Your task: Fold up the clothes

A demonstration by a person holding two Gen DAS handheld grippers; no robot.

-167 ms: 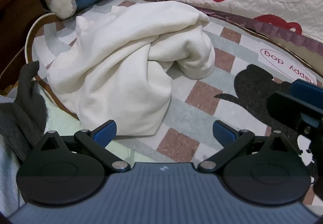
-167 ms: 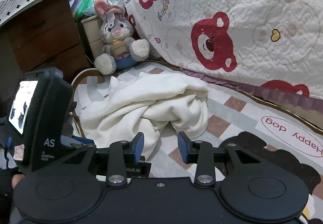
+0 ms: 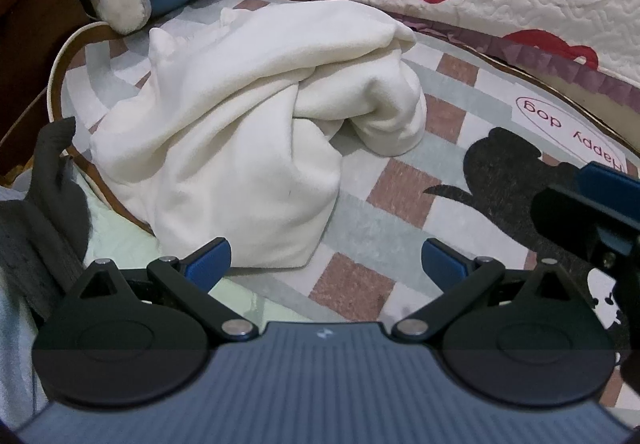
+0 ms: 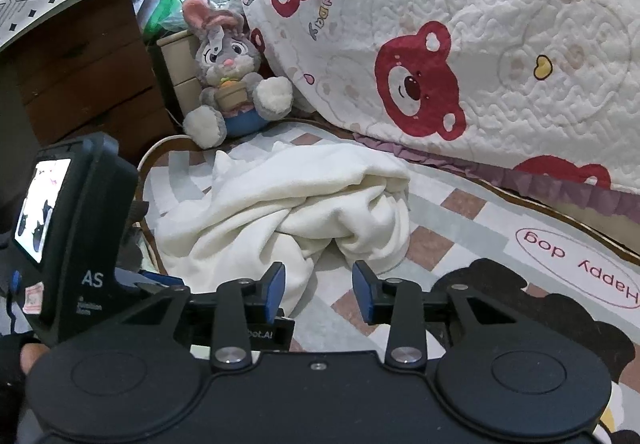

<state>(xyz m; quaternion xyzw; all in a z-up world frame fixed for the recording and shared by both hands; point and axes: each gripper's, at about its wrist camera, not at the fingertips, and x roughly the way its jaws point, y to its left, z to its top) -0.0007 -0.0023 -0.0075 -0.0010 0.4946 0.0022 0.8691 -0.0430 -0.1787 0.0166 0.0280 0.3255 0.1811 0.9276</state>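
Lying in a soft heap on the checked rug (image 3: pixel 448 100) is a white cloth (image 3: pixel 248 124). The left gripper (image 3: pixel 326 258) is wide open and holds nothing. The right gripper (image 4: pixel 319 286) is partly open, also holding nothing.

A grey plush rabbit (image 4: pixel 230 84) sits propped against a cream drawer unit (image 4: pixel 178 64), beside a brown wooden cabinet (image 4: pixel 80 72). A white quilt (image 4: pixel 500 24) printed with red bears hangs down over a checked rug (image 3: pixel 420 204) marked with a black dog shape and the words "Happy dog". A dark grey cloth (image 3: pixel 52 180) lies at the rug's left edge.
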